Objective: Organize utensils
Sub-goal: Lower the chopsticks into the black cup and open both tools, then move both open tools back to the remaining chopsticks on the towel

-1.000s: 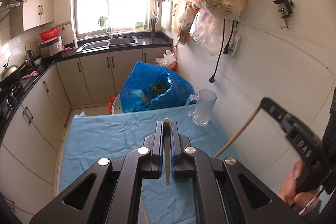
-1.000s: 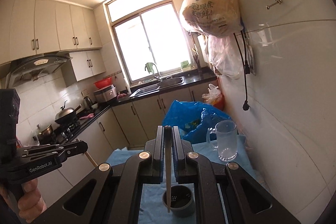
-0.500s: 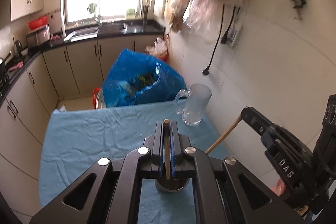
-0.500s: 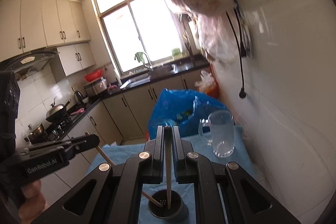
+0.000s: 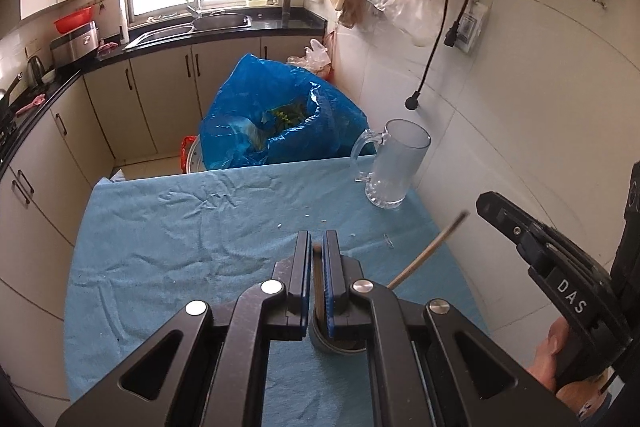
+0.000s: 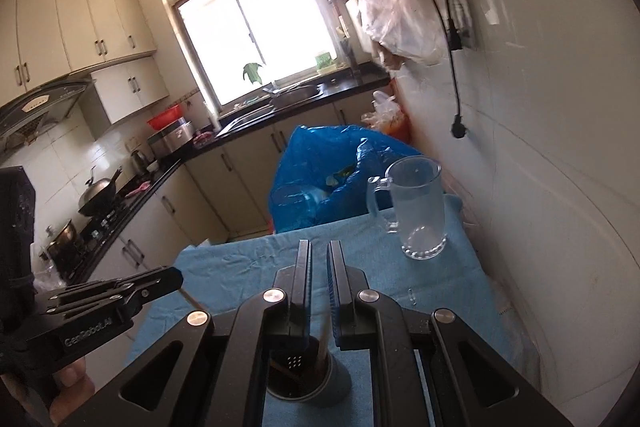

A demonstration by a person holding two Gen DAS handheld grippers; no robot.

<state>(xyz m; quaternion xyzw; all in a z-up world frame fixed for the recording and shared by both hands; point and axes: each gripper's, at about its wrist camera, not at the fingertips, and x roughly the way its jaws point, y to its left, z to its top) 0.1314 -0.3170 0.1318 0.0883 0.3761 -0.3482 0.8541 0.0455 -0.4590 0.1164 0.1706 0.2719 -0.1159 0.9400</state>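
A grey utensil cup (image 5: 340, 345) stands on the blue tablecloth (image 5: 180, 247), right under both grippers. My left gripper (image 5: 317, 239) hangs over it with its jaws opening. A blurred brown chopstick (image 5: 317, 267) sits loose in the narrow gap and points down into the cup. My right gripper (image 6: 319, 247) is also opening over the cup (image 6: 332, 383). Its pale chopstick (image 6: 322, 337) has slid low between the fingers into the cup. In the left wrist view that chopstick (image 5: 428, 253) slants up from the cup, below the right gripper (image 5: 486, 205).
A clear glass mug (image 5: 394, 167) stands at the table's far right corner by the tiled wall. A blue plastic bag (image 5: 280, 115) bulges beyond the table's far edge. Kitchen counters and a sink line the back and left. A hand (image 5: 556, 347) holds the right gripper.
Both grippers have come down and forward over the cup. The chopstick ends now reach into the cup, and both pairs of jaws have parted slightly.
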